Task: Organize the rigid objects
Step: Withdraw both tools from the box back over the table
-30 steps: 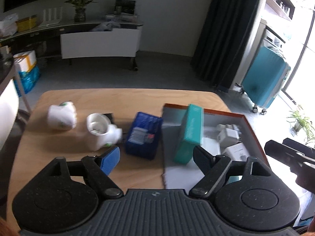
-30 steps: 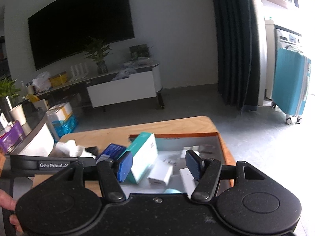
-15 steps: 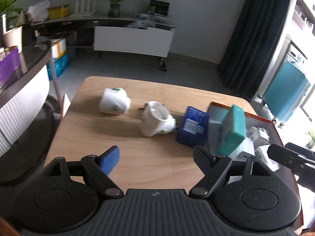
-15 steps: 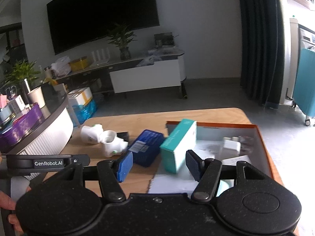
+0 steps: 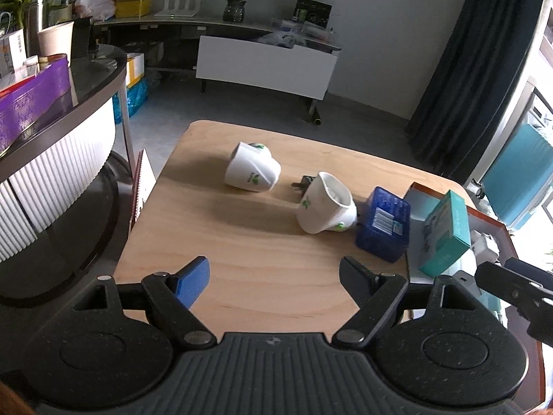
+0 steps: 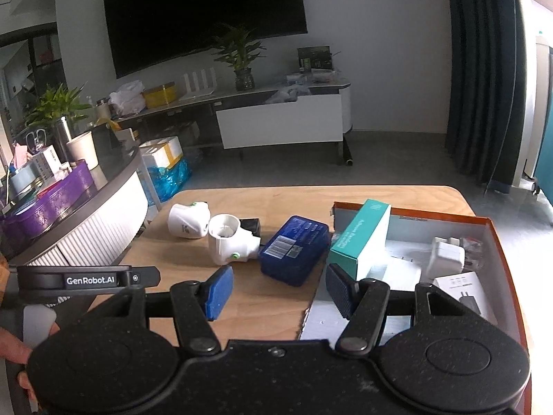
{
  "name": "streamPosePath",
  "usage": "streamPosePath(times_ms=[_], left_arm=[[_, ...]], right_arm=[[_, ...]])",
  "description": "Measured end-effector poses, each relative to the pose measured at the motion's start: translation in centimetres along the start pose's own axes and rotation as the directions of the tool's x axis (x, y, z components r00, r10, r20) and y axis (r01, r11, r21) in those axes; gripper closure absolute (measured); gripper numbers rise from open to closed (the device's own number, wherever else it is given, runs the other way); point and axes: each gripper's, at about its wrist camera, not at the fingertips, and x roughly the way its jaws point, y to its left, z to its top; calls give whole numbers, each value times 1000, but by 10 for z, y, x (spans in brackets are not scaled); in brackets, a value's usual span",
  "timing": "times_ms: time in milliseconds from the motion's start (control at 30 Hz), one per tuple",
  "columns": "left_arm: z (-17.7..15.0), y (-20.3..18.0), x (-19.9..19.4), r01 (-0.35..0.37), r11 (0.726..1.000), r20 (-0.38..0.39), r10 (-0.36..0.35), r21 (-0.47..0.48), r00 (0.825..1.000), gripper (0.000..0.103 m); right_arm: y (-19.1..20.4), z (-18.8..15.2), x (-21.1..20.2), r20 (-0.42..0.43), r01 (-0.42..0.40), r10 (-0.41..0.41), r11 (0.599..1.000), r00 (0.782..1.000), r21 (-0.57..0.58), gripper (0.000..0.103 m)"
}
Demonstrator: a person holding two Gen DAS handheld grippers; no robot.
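Observation:
Two white plug-like gadgets with green marks lie on the wooden table: one further back, one nearer, open end up. A dark blue box sits beside the orange-rimmed tray. Inside the tray a teal and white box stands on edge with white chargers near it. My left gripper is open over bare wood, short of the white gadgets. In front of the blue box and the tray's near left corner, my right gripper is open and empty.
A small black item lies behind the nearer gadget. A curved dark counter with a purple tin stands left of the table. The left gripper's body shows at the right wrist view's left edge. A teal suitcase stands beyond the tray.
Both grippers have swung left: the tray slid from the centre to the right in both views and the white gadgets came in front of the left gripper. Both stay open and empty.

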Motion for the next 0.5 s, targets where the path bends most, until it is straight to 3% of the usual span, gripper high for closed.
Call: streamPosePath(times_ms=[500], left_arm=[[9,14,12,-30,1000,-5,30,-5,1000,18]], right_arm=[[14,0,16,-29,-30,29,999,999,-38,30]])
